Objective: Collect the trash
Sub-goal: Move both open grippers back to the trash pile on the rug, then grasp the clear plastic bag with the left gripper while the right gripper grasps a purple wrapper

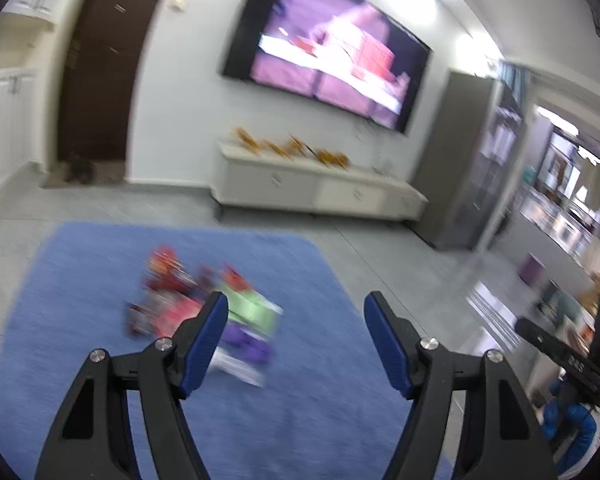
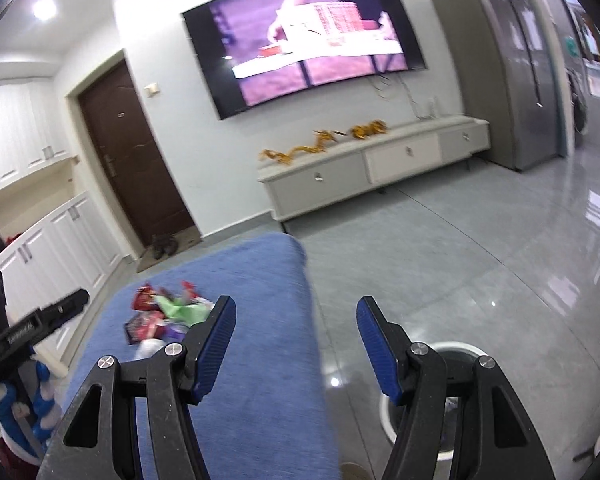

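Both the left gripper and right gripper are hanging with jaws released, holding nothing. The wrappers, probably light, crinkly and slippery, are lying on the blue rug at ten o'clock of the right jaws; pinching a raised crumpled edge looks best, the white bin waiting at five o'clock.

Blue rug; red, green, purple wrappers; white bin; blue-padded black claws.

Bright ceiling lights, floor glare, motion blur, fisheye-warped edges
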Action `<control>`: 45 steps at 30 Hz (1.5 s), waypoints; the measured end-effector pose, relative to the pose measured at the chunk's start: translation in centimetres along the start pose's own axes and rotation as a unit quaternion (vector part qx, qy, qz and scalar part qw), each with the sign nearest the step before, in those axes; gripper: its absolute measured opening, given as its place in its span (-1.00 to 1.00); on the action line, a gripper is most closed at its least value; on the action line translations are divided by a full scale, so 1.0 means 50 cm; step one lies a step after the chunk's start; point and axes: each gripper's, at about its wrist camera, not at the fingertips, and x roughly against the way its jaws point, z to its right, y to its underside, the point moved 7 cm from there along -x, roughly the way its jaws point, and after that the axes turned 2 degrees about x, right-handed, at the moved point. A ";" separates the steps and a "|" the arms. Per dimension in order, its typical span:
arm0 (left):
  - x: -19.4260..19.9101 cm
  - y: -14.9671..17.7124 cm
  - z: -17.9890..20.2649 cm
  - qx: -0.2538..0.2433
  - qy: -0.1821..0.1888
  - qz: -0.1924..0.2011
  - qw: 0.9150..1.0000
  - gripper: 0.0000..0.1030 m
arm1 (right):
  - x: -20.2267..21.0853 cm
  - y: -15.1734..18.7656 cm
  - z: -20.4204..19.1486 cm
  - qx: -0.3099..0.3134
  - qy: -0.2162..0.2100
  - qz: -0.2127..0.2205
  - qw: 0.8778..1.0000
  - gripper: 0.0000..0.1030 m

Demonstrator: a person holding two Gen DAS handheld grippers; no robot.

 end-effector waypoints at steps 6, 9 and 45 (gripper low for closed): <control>0.160 -0.131 -0.149 0.000 -0.094 0.092 0.991 0.34 | 0.007 -0.032 -0.088 0.040 -0.033 0.013 0.999 0.18; 0.233 -0.179 -0.214 0.005 -0.135 0.125 0.983 0.34 | 0.004 -0.032 -0.118 0.053 -0.046 0.014 0.997 0.18; -0.314 0.196 -0.156 -0.091 0.015 -0.189 0.978 0.04 | -0.451 0.152 -0.277 0.110 -0.161 -0.194 0.961 -0.02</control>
